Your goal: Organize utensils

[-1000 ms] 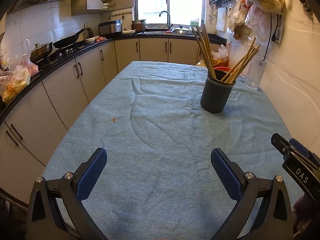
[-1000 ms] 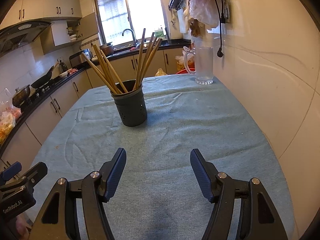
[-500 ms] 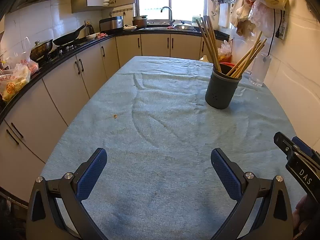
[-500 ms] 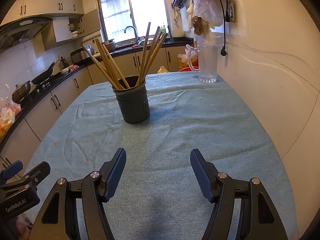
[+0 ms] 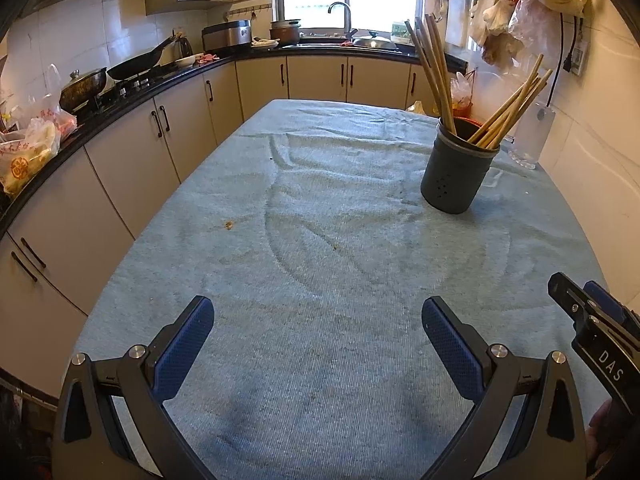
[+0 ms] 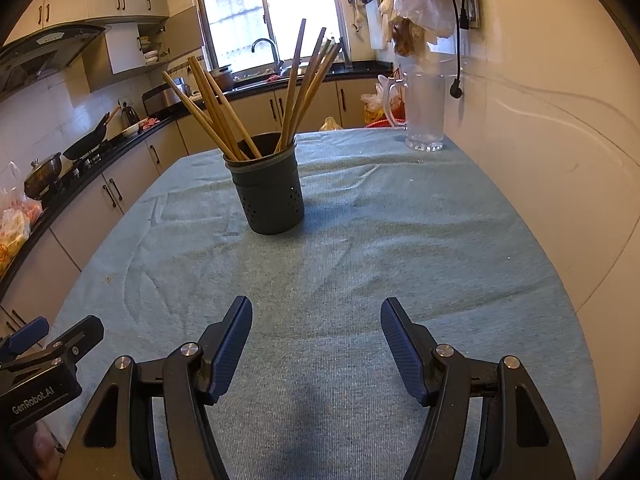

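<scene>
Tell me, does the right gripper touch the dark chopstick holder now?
Apart. In the right wrist view, bare blue cloth lies between the open right gripper and the chopstick holder.

the right gripper (image 6: 316,344) fills the lower frame, jaws wide apart with nothing between them, over the cloth-covered counter (image 6: 400,248). a dark holder (image 6: 272,196) of chopsticks (image 6: 224,116) stands centre; a glass pitcher (image 6: 424,112) sits upper right.

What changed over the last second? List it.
Both views have drawn nearer the dark grey perforated utensil holder of wooden chopsticks. Nothing was gripped or released: left gripper and right gripper remain open and empty. Holder and clear glass pitcher stayed put.
</scene>
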